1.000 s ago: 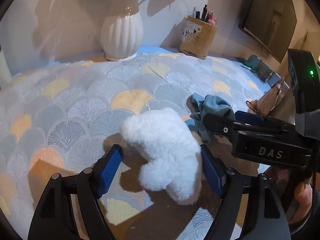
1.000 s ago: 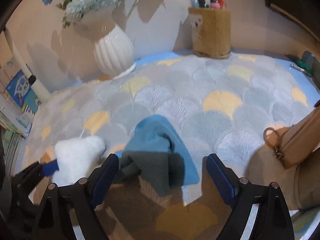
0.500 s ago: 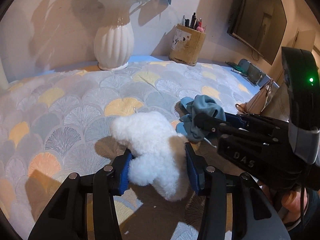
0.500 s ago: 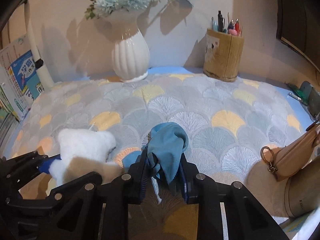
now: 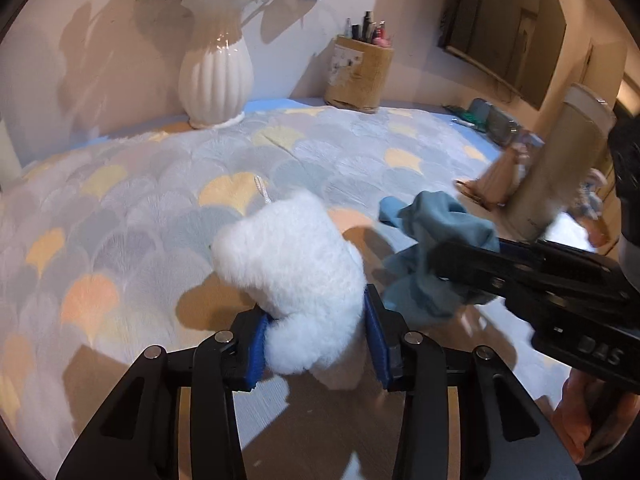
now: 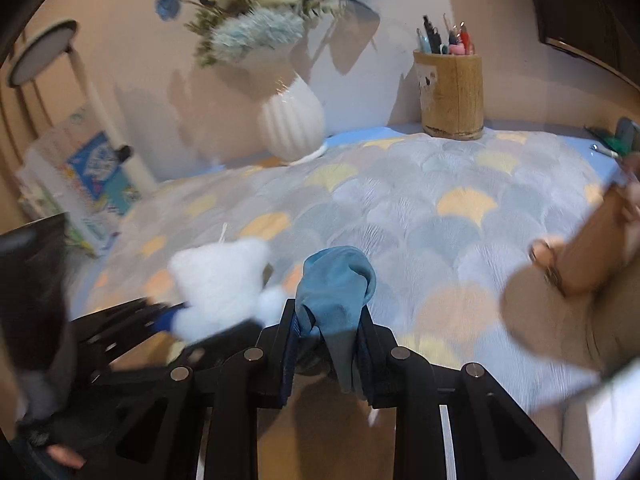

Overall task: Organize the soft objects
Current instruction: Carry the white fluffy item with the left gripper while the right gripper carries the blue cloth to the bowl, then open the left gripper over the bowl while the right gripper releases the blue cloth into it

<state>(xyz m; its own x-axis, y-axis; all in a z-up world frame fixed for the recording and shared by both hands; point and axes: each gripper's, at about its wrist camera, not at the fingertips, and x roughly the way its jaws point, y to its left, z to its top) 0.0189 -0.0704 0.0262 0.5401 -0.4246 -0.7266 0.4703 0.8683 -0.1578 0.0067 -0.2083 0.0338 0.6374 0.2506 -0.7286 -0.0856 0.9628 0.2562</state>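
Tongs on the left (image 5: 318, 344) are closing on a white fluffy plush toy (image 5: 296, 276), its lower end squeezed between the blue pads (image 5: 258, 346) and its upper part sticking out ahead above the bench (image 5: 120, 208). Right tongs (image 6: 328, 354) sit pressed onto a bunched blue cloth (image 6: 336, 292), which bulges up out of the narrow gap. Plush and cloth hang just beside each other. Behind stand a white ribbed vase (image 5: 216, 76) and a pen holder (image 6: 452, 96).

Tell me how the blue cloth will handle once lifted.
Likely floppy: the blue cloth droops in folds over the right tongs, which are shut on it. Probably light, since it bunches easily. Loose ends may drag across the patterned mat.
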